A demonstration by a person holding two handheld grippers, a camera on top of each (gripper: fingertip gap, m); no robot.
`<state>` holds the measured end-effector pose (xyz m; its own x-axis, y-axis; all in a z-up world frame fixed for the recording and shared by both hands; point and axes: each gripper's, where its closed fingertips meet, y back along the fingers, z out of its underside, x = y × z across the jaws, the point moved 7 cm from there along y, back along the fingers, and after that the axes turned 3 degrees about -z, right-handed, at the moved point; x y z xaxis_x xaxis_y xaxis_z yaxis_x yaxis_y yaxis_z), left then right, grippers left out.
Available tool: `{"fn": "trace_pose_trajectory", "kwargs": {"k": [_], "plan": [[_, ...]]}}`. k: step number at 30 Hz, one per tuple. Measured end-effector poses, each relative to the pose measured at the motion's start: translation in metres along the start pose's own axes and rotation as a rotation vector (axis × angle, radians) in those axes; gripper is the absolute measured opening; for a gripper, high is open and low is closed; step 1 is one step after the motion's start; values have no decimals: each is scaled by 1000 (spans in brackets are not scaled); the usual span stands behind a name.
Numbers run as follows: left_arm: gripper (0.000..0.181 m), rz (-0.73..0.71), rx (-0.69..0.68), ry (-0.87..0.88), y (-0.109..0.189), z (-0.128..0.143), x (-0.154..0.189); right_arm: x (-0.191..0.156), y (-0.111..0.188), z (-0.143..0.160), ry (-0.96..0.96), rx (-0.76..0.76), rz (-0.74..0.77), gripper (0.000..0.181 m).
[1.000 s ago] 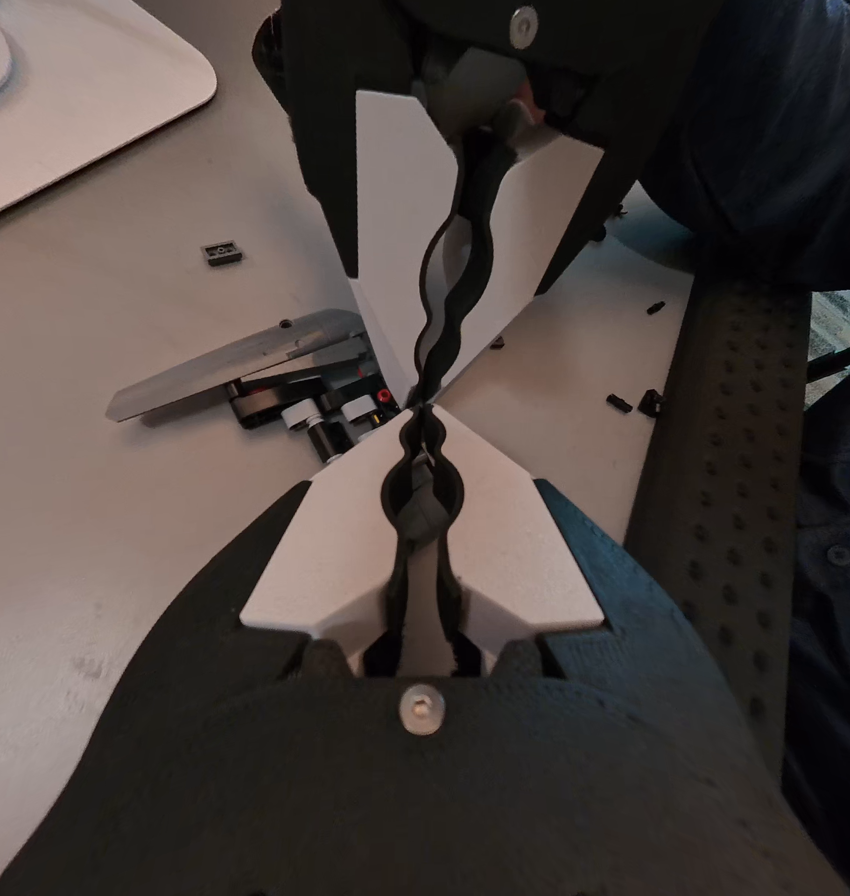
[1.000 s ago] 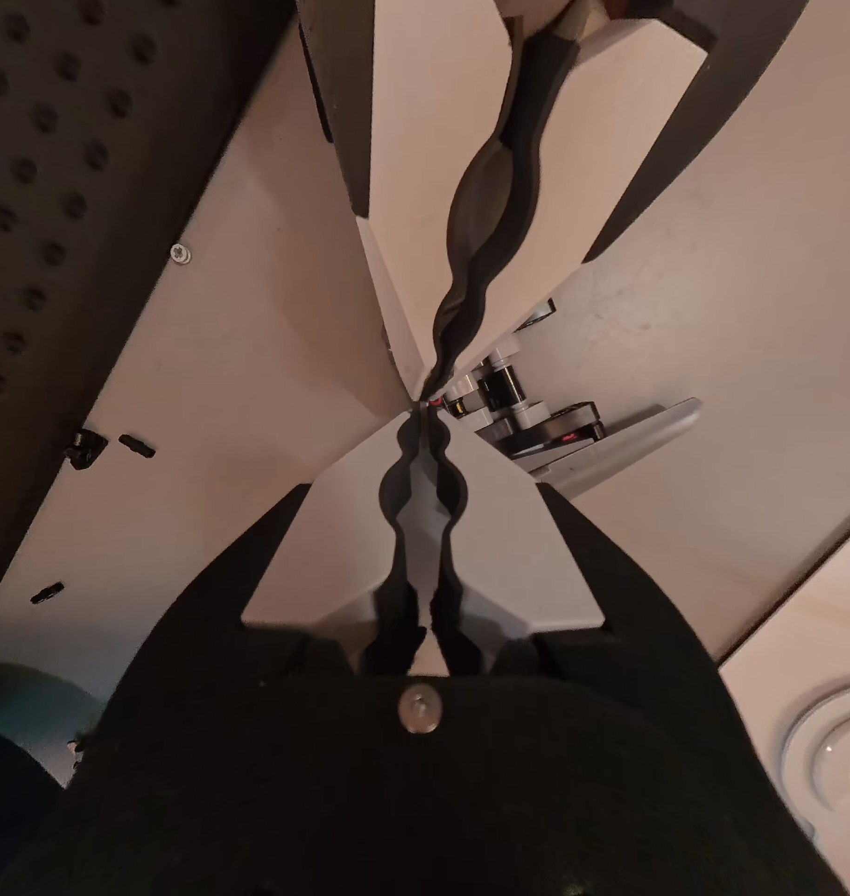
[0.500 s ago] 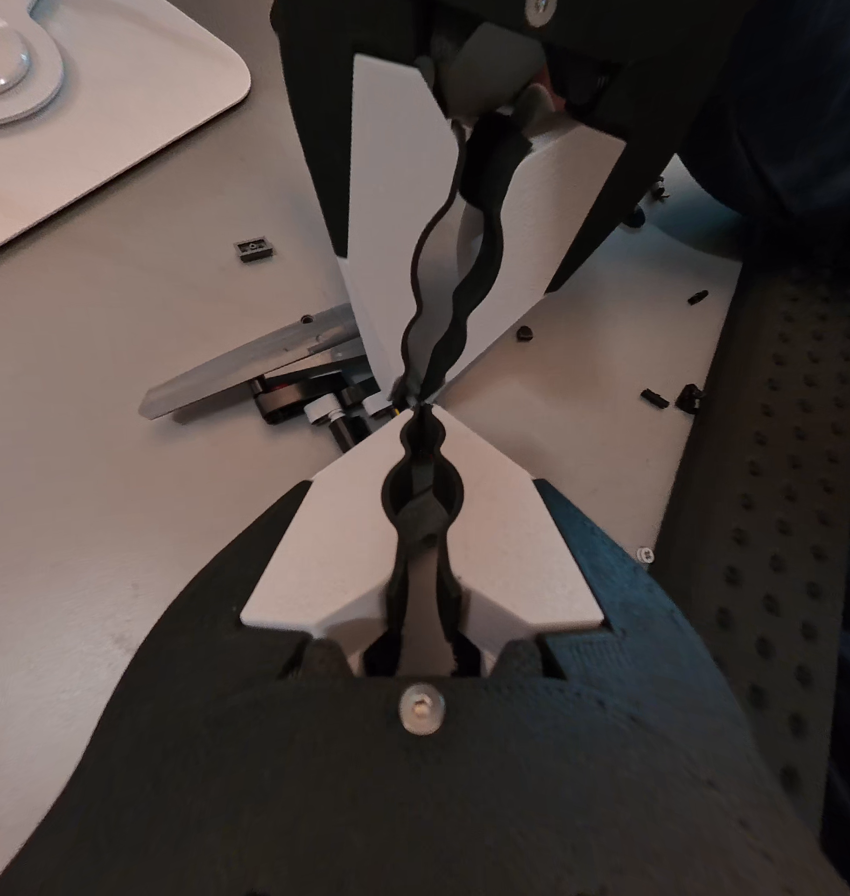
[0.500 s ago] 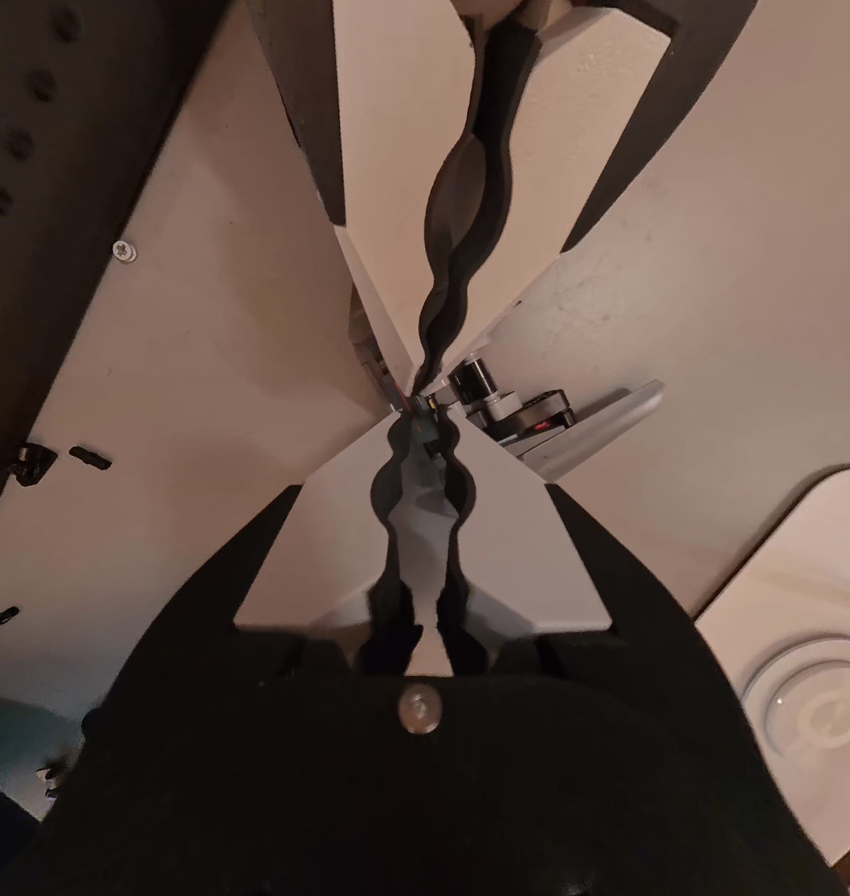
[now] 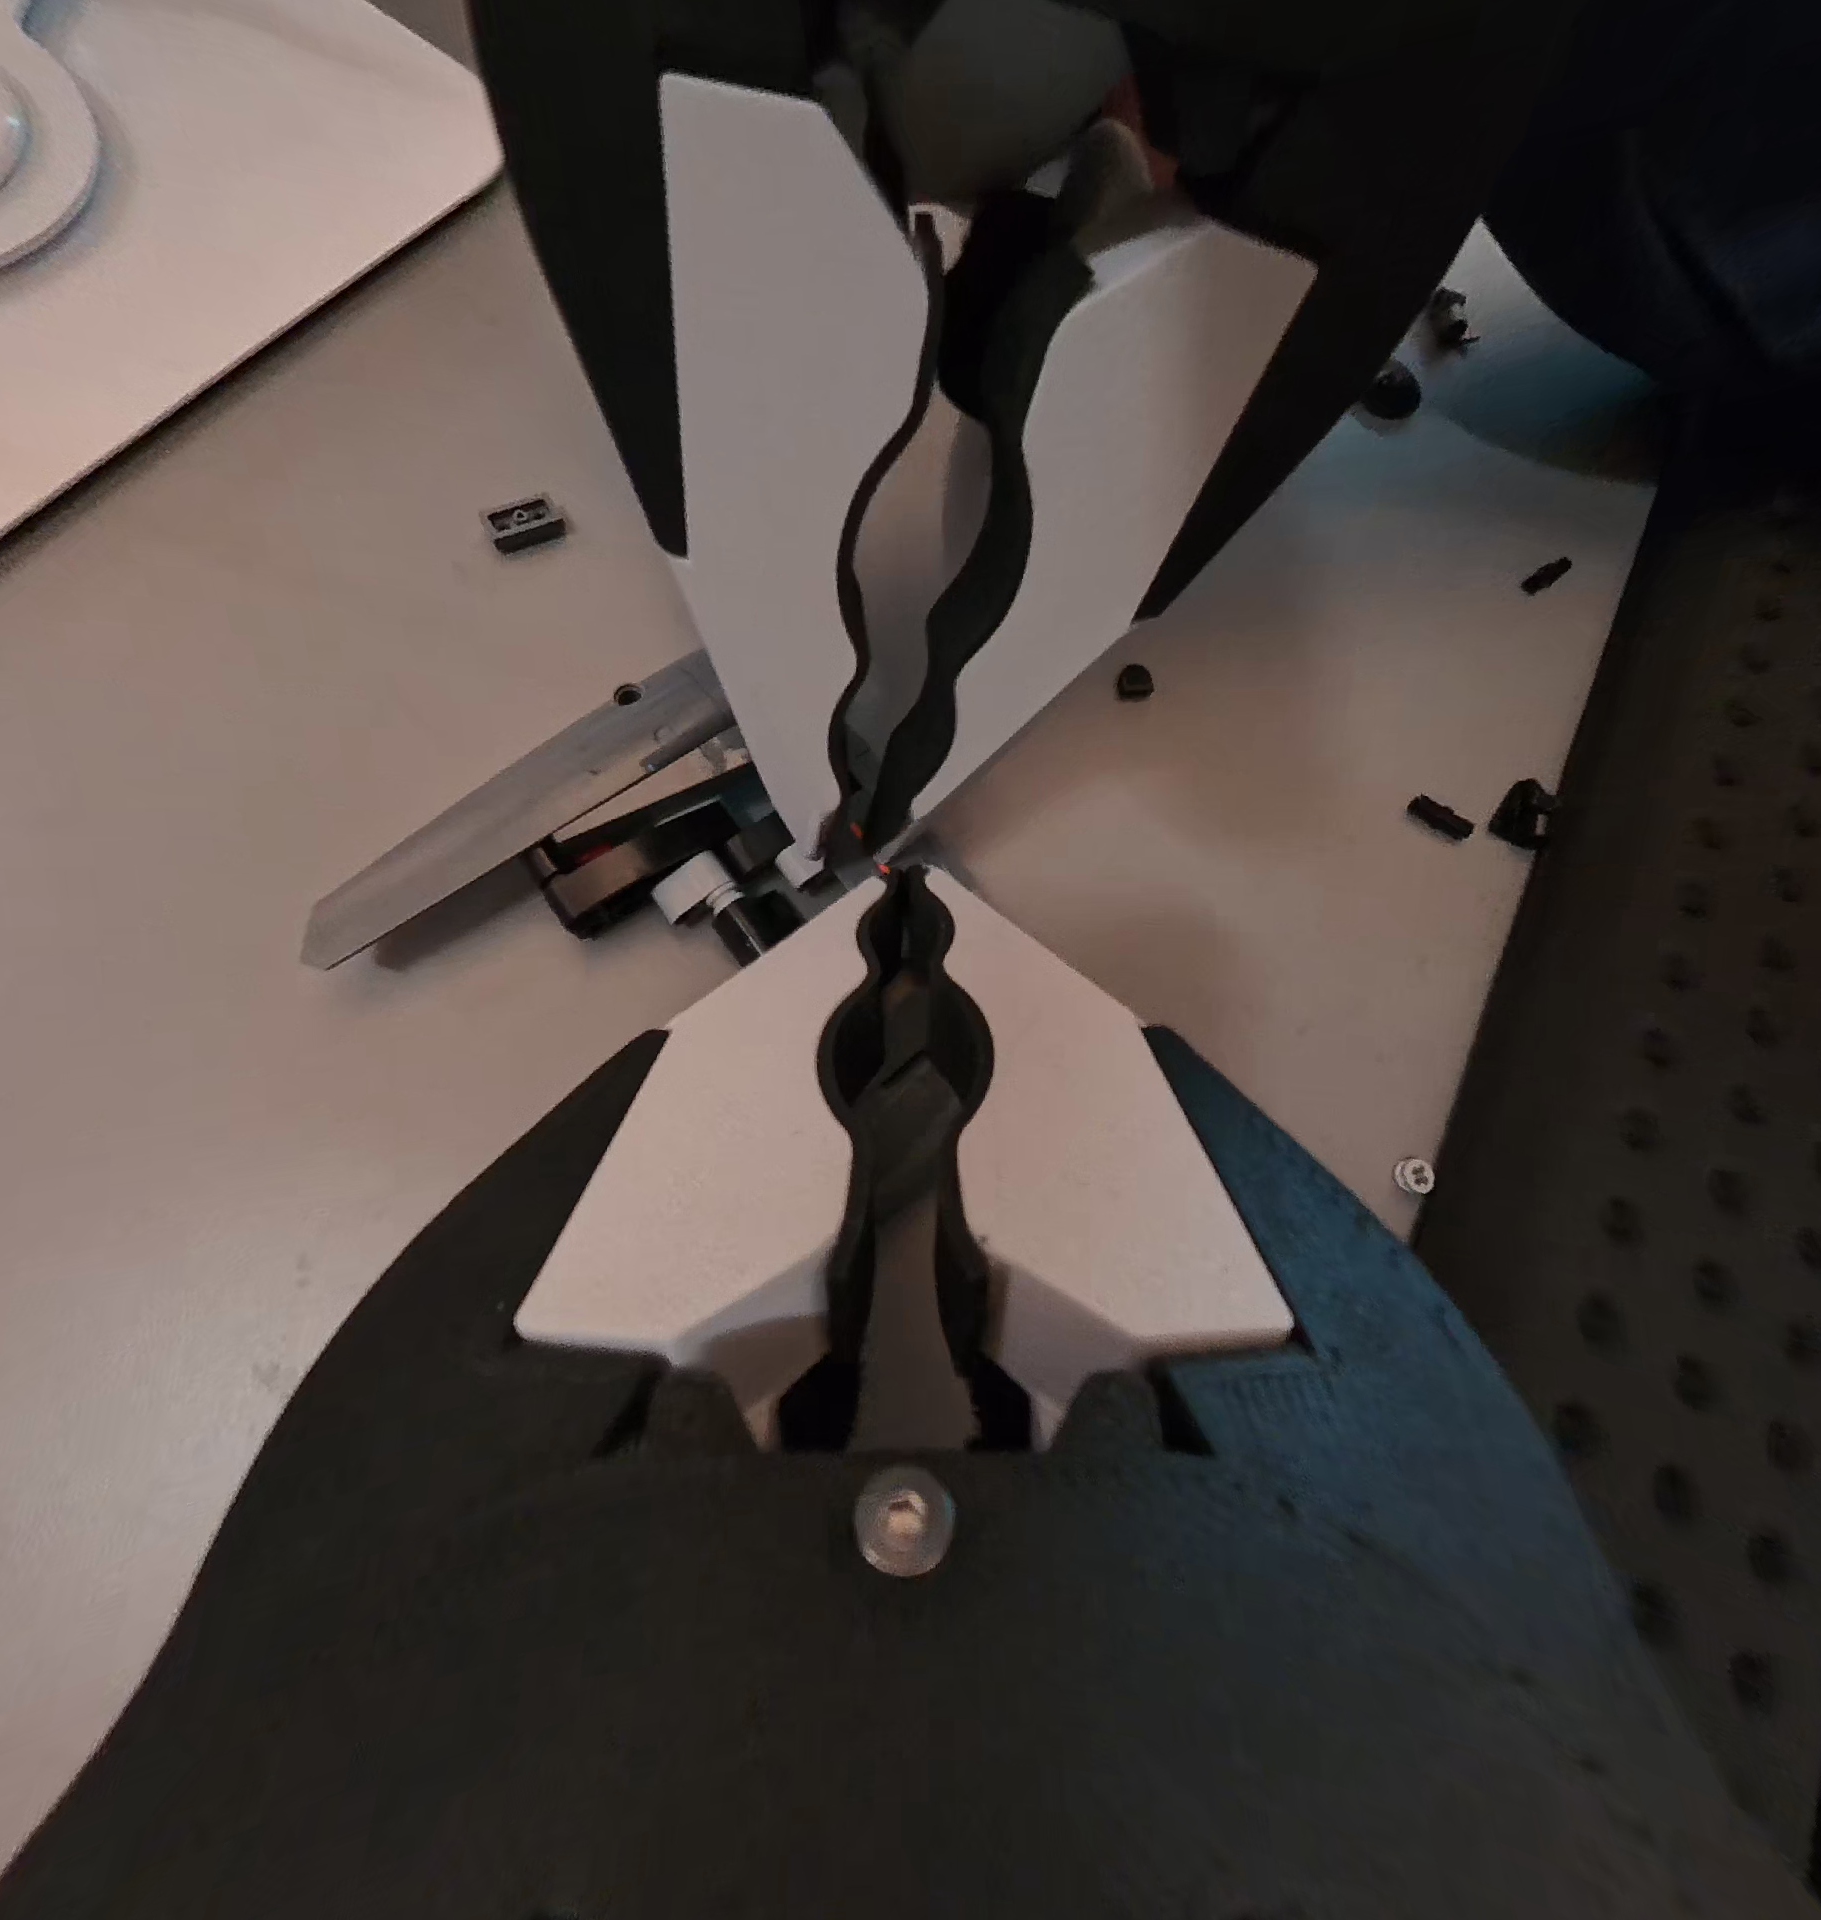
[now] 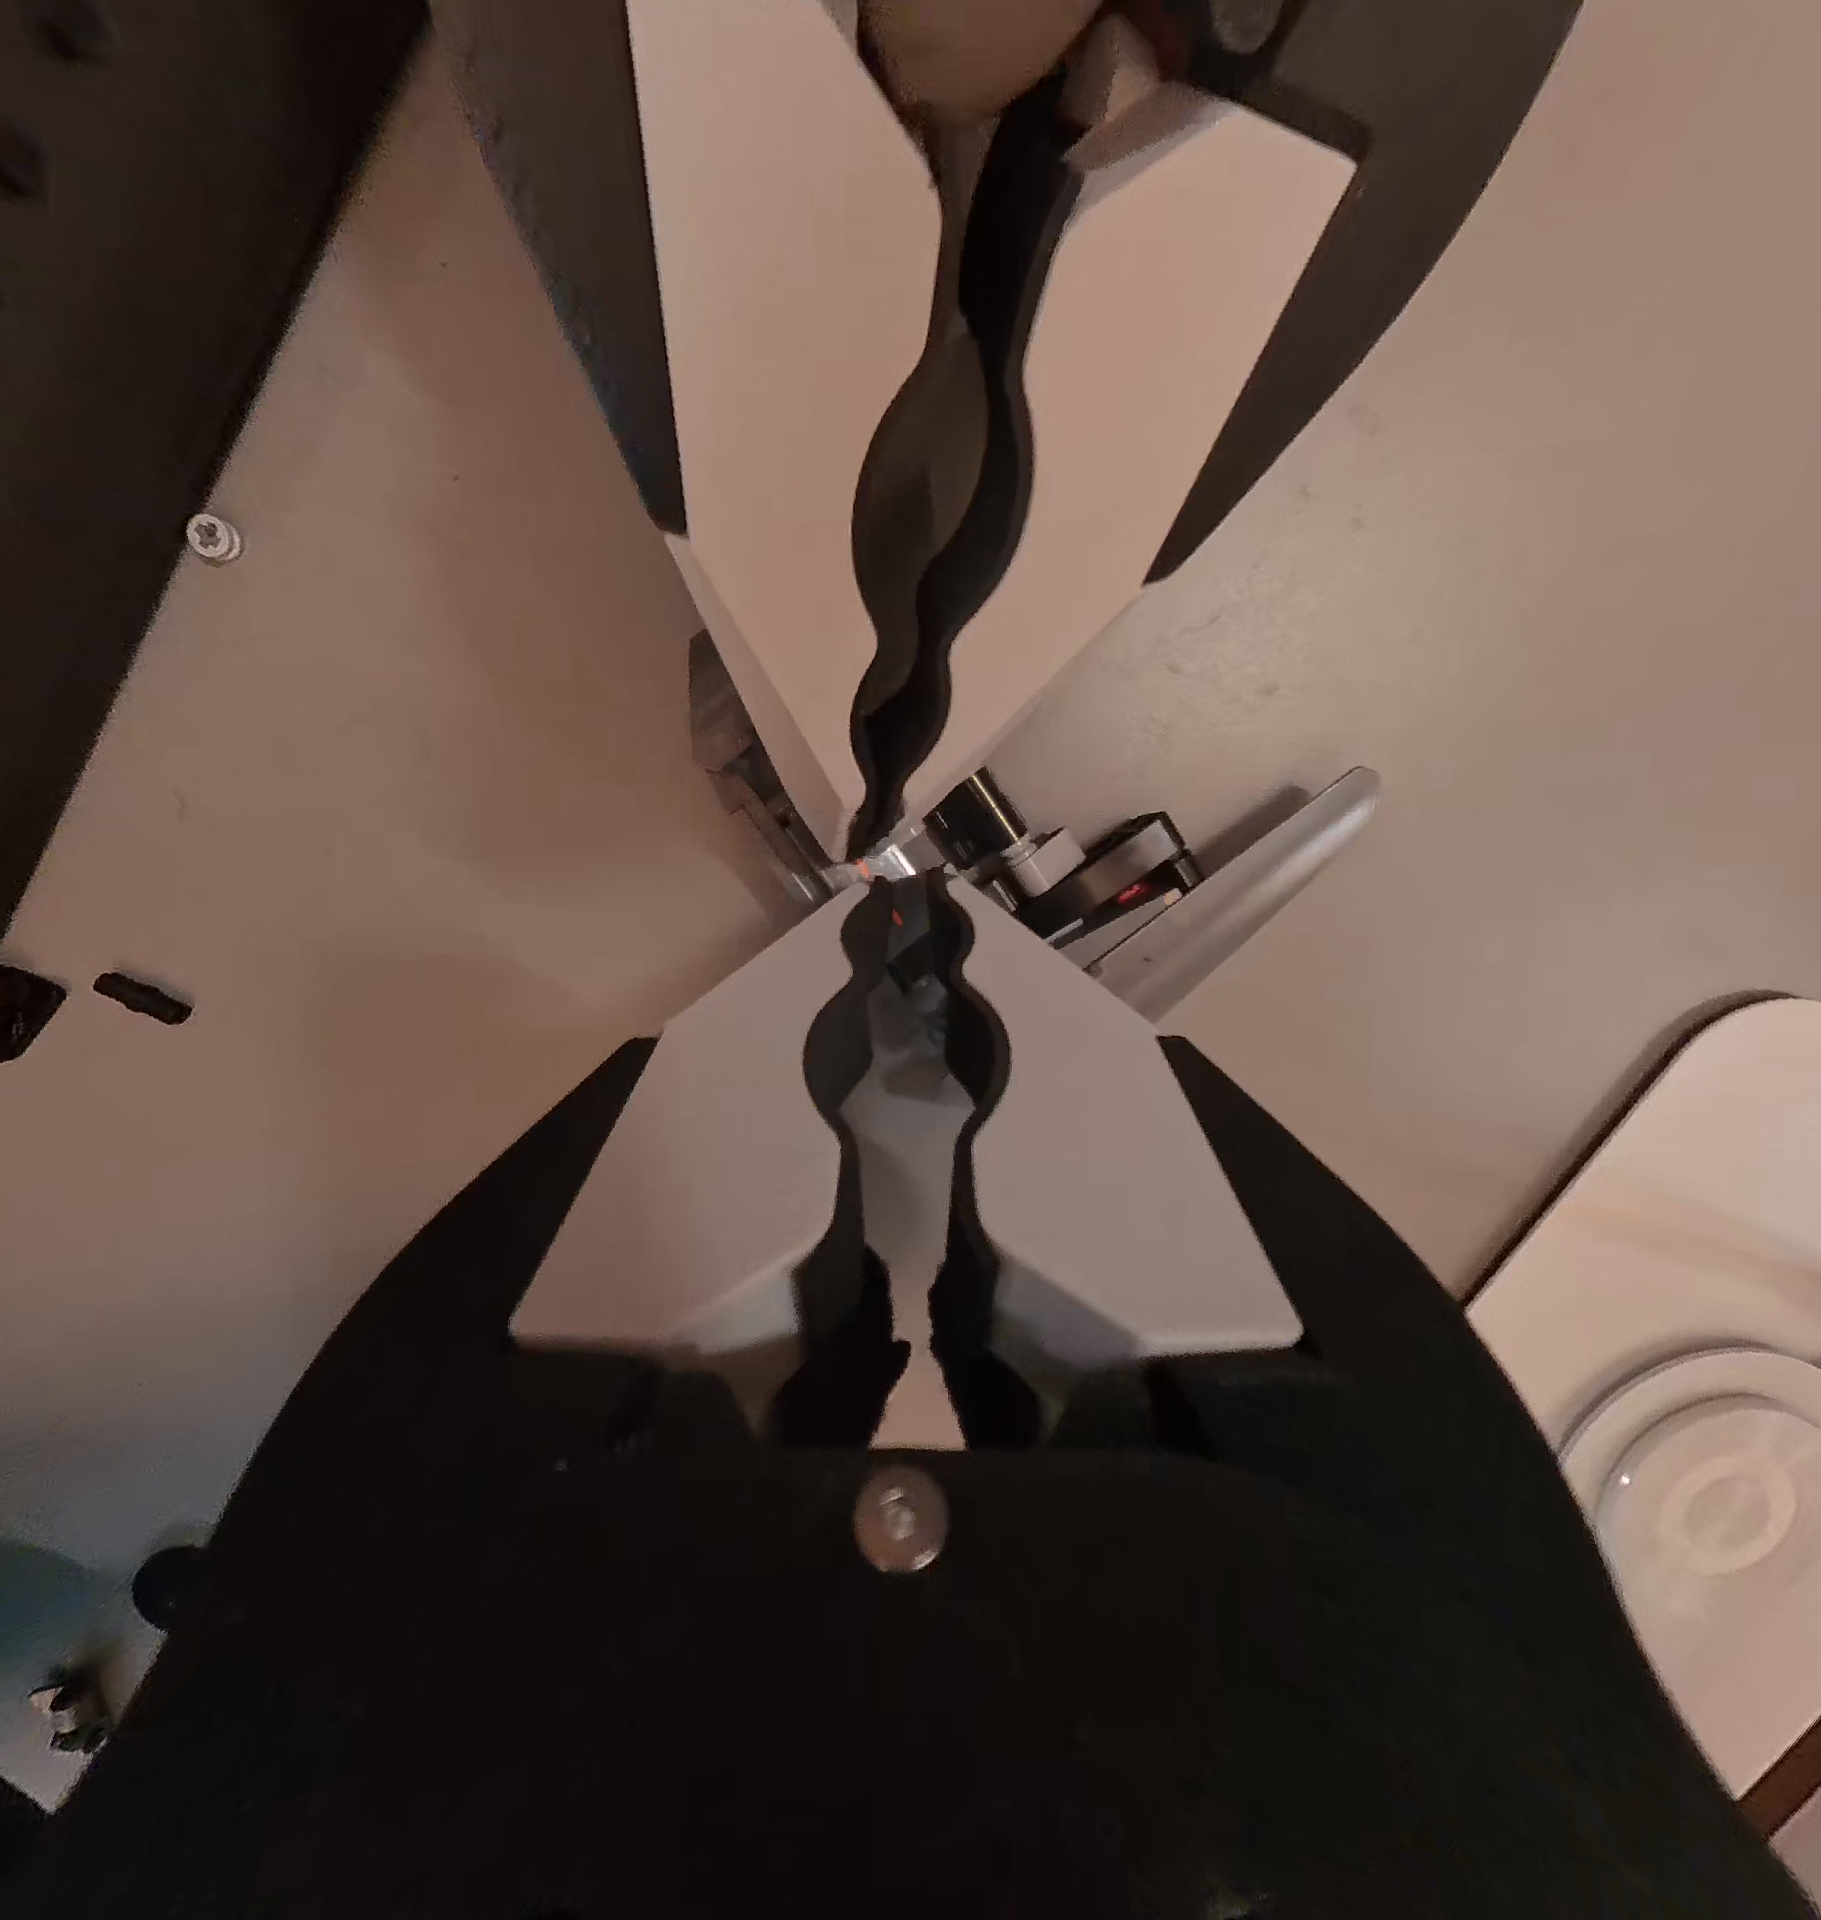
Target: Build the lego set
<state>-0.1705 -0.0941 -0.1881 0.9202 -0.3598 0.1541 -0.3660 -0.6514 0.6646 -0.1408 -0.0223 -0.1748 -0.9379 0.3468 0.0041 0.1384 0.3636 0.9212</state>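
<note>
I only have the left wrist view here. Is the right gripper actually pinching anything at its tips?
Observer: Yes. The right wrist view shows a small dark piece with a red mark sitting between the fingertips of the right gripper.
Operator: Is any of the model hidden behind my own gripper?
Observer: Yes. A grey part shows just beside the fingers of the left gripper, on the side away from the grey wing.

A lab-like workbench: a pale tabletop (image 5: 210,1039) edged by a black perforated board (image 5: 1716,935), screwed down.
</note>
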Motion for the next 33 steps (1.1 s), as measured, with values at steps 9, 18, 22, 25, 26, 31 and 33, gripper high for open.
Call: {"fn": "trace_pose_trajectory", "kwargs": {"k": [9, 18, 22, 25, 26, 31, 33], "plan": [[0, -21, -36, -69, -4, 0, 6, -1, 1, 2, 1, -5, -11, 1], [0, -62, -59, -105, -5, -2, 8, -4, 3, 6, 5, -16, -27, 0], [0, -71, -64, -128, -7, -3, 11, -4, 4, 7, 0, -13, -35, 0], [0, -70, -64, -130, -8, -4, 11, -3, 4, 7, -6, -12, -39, 0], [0, -69, -63, -129, -8, -4, 11, -3, 4, 8, -8, -10, -41, 0], [0, -56, -48, -124, -5, -3, 11, -3, 4, 8, -13, -1, -46, 0], [0, -54, -46, -128, -5, -3, 12, -3, 4, 8, -14, 1, -47, 0]]}}
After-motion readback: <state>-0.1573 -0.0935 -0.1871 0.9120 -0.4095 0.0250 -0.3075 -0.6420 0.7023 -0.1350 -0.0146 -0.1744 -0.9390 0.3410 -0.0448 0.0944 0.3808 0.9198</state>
